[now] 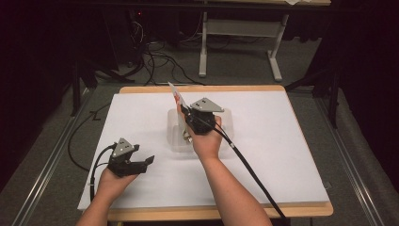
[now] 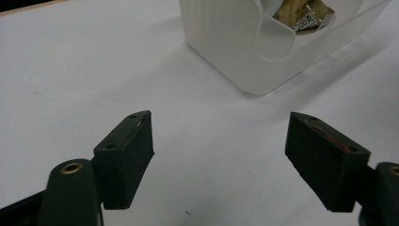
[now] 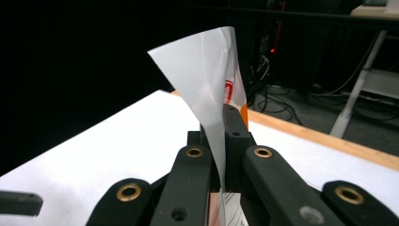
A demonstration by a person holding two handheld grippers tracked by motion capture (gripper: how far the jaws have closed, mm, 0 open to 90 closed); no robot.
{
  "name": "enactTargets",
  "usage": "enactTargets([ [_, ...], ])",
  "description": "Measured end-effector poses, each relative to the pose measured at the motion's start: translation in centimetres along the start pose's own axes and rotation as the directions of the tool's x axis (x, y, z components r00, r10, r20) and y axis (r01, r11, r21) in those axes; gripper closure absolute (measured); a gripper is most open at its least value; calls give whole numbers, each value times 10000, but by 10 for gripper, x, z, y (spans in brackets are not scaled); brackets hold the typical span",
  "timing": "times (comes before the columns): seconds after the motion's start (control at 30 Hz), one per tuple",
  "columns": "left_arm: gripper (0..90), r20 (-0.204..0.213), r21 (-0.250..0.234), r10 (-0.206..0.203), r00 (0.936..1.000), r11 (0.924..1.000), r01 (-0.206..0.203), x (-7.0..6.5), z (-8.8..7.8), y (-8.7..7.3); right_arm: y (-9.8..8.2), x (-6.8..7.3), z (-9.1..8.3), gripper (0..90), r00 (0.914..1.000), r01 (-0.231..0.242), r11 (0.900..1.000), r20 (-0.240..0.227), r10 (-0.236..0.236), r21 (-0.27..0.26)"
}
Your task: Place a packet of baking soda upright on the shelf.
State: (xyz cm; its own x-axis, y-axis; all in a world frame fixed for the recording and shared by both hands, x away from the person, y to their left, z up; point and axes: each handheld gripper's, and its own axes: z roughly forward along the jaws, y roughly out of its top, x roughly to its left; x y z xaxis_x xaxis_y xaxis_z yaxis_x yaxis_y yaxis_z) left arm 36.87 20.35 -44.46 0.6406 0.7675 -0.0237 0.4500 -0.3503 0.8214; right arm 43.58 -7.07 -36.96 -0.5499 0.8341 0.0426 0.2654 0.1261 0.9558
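Evidently mid-extraction: right gripper (image 3: 221, 155) jaws clamp a packet (image 3: 211, 80) above the bin (image 2: 235, 52); left gripper (image 2: 219, 160) gapes, empty; placement probably follows.

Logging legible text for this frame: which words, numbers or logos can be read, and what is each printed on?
"00" followed by one unclear character: white label on the packets inside the translucent container; any leading digit is hidden by the container wall.
Red emblem on the packet clamped in the right hand-held gripper: too blurred to read.
Small print at that packet's lower edge: too small to read.
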Motion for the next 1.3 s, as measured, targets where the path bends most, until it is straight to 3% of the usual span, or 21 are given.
enactTargets([
  [1.03, 245, -8, -10, -35, 10000, 10000, 35, -1, 1, 0, -25, -5, -15, 897, 9997, -208, 9998, -147, 208, 51],
  [1.2, 245, -20, 15, 4, 10000, 10000, -3, 1, 0, 1, -28, 0, -17, 740, 9995, -282, 9995, -110, 284, 156],
  [1.3, 245, -12, 16, -10, 10000, 10000, 10, 1, 0, 1, -37, 3, -17, 732, 9995, -263, 9988, -137, 269, 419],
])
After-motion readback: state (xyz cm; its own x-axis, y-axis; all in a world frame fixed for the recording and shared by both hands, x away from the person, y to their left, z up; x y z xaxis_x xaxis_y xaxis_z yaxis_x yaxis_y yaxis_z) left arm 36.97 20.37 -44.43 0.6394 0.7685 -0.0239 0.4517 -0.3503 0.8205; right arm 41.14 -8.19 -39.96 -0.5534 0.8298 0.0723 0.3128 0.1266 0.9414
